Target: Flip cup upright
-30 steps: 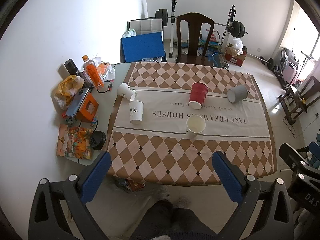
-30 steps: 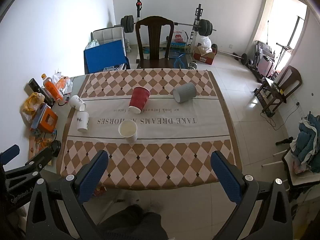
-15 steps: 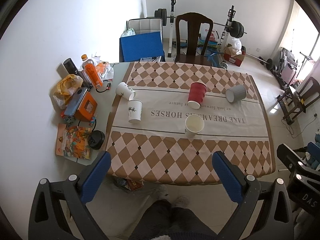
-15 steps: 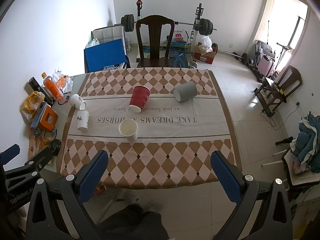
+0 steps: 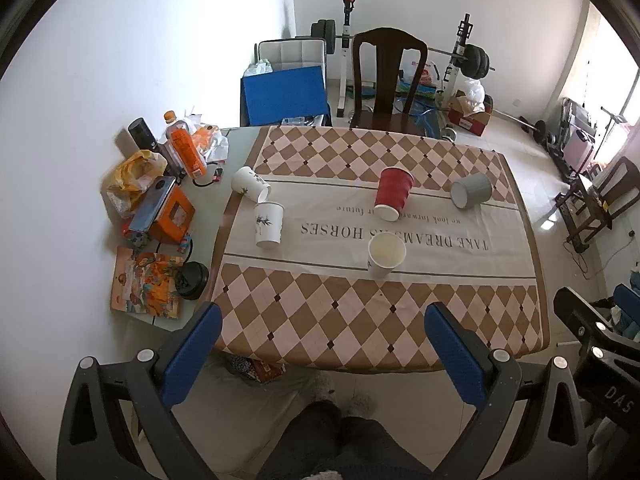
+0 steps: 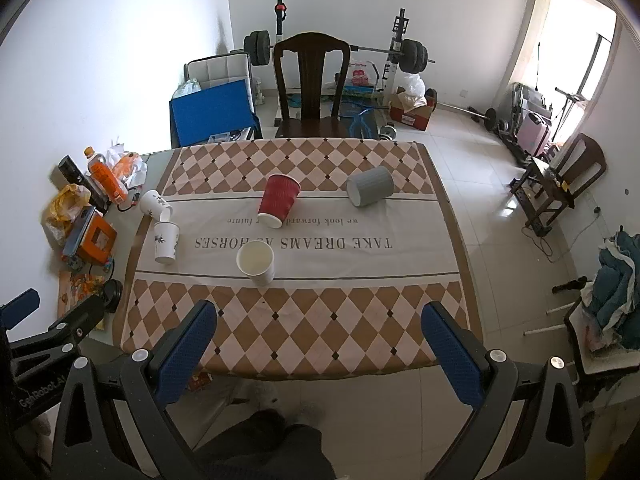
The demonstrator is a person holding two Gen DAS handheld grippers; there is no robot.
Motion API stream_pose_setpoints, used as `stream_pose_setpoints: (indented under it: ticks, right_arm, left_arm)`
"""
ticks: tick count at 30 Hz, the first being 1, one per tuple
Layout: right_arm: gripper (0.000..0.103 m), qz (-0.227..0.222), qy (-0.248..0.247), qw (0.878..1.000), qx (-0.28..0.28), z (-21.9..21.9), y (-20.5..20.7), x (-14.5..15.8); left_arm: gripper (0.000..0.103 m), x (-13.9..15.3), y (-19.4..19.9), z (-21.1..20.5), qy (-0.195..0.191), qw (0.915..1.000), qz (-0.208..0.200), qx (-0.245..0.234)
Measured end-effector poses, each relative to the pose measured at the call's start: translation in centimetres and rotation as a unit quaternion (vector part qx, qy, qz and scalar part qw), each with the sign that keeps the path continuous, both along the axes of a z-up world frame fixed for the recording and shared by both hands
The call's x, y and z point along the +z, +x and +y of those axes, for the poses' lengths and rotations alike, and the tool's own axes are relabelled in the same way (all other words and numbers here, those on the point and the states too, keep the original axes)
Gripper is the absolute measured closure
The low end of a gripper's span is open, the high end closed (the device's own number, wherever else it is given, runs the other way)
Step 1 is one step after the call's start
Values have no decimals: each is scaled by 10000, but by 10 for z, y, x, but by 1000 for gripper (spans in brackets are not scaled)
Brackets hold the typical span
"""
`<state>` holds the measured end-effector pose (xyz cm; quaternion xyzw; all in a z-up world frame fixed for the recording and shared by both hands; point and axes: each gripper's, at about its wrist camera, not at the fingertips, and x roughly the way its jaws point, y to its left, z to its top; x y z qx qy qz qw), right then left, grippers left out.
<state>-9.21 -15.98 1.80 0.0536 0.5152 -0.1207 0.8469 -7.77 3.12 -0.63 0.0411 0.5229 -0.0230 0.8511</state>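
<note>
Several cups lie or stand on the checkered tablecloth (image 5: 360,320). A red cup (image 5: 393,197) (image 6: 278,199) lies on its side mid-table. A grey cup (image 5: 470,195) (image 6: 369,191) lies on its side to the right. A plain white cup (image 5: 385,254) (image 6: 256,263) stands upright in front. Two white printed cups are at the left: one on its side (image 5: 250,189) (image 6: 156,205), one upside down (image 5: 268,225) (image 6: 165,241). My left gripper (image 5: 322,344) and right gripper (image 6: 320,344) are both open and empty, held high before the table's near edge.
Clutter sits on the table's left strip: an orange bottle (image 5: 185,145), an orange box (image 5: 170,216), a yellow bag (image 5: 134,176), a colourful packet (image 5: 144,284). A dark wooden chair (image 6: 310,80) stands behind the table. Weights and a barbell rack (image 6: 400,56) stand at the back wall.
Both views have shifted slightly; the table looks a touch smaller and farther away. No cup has moved and both grippers stay open.
</note>
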Motion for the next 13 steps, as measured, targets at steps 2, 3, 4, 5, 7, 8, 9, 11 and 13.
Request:
stream_pose_setpoints:
  ticks: [2, 3, 4, 5, 7, 8, 9, 11, 13]
  right_arm:
    - [0, 0, -3, 10000, 24, 2, -1, -1]
    - [0, -2, 3, 10000, 39, 4, -2, -1]
    - [0, -6, 3, 10000, 54, 6, -3, -1]
    - [0, -11, 2, 10000, 68, 7, -4, -1]
    - [0, -5, 15, 10000, 81, 8, -4, -1]
    - [0, -1, 13, 10000, 91, 9, -5, -2]
    - [0, 2, 15, 9999, 99, 9, -4, -2]
    - [0, 2, 11, 10000, 87, 9, -3, -2]
    - [0, 1, 13, 10000, 86, 9, -3, -2]
  left_arm:
    - [0, 1, -2, 0, 2, 10000, 4, 3]
    - [0, 0, 0, 0, -2, 10000, 0, -12]
    - [0, 1, -1, 0, 3, 10000, -3, -9]
    - [0, 1, -1, 0, 3, 10000, -3, -9]
    - [0, 0, 0, 1, -8, 10000, -1, -21]
    - [0, 0, -1, 1, -7, 10000, -6, -11]
    - [0, 0, -1, 2, -7, 10000, -11, -30]
    - [0, 2, -2, 1, 14, 10000, -36, 0]
    - [0, 3, 1, -1, -9, 10000, -24, -8]
